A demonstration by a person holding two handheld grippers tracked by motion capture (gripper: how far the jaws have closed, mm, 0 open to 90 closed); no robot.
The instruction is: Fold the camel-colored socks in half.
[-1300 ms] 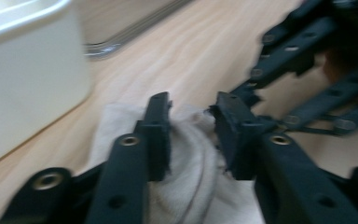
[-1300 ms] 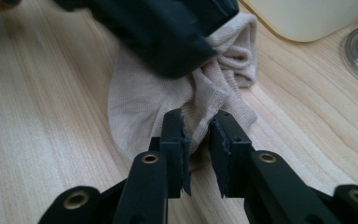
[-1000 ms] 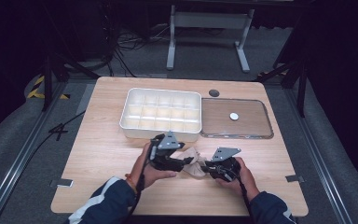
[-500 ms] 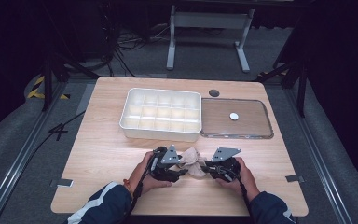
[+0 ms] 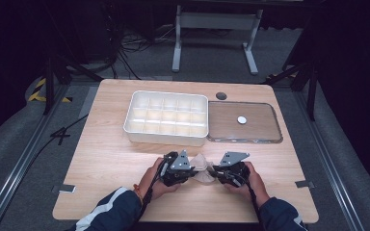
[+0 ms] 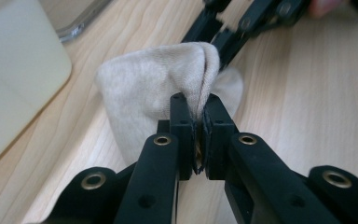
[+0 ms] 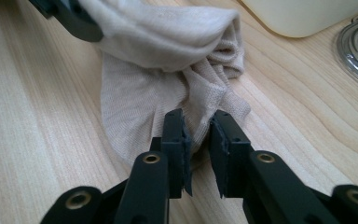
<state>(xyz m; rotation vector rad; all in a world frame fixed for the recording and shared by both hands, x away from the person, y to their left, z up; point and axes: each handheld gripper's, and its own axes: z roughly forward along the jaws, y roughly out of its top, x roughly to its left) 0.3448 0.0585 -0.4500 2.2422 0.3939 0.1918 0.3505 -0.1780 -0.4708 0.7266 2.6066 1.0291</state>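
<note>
At the left of the wooden table (image 5: 101,159), the person's left hand (image 5: 155,179) holds the left gripper (image 5: 189,169) low over the near edge, and in the left gripper view its jaws are pressed tight on a raised fold of a beige sock (image 6: 158,88), the cloth pinched between the fingertips (image 6: 182,112) with almost no gap. The sock (image 5: 201,167) lies bunched on the bare wood between the two grippers, near the front of the table and well short of the white divided tray (image 5: 166,118) behind it. To the right, the right gripper (image 5: 216,172) sits just beside the other end of the sock; in the right gripper view its jaws stand a little apart with a crumpled bit of the sock (image 7: 168,84) lying in the gap, touching or nearly touching one pad, so it looks to be closing on the cloth or about to, rather than gripping it firmly. Farther right and behind, the clear lid (image 5: 243,122) lies flat next to the tray. As far as I can judge, the work is at an early to middle stage: the sock is partly gathered, but it is not yet a neat bundle, and every compartment of the tray that I can see looks empty.
</note>
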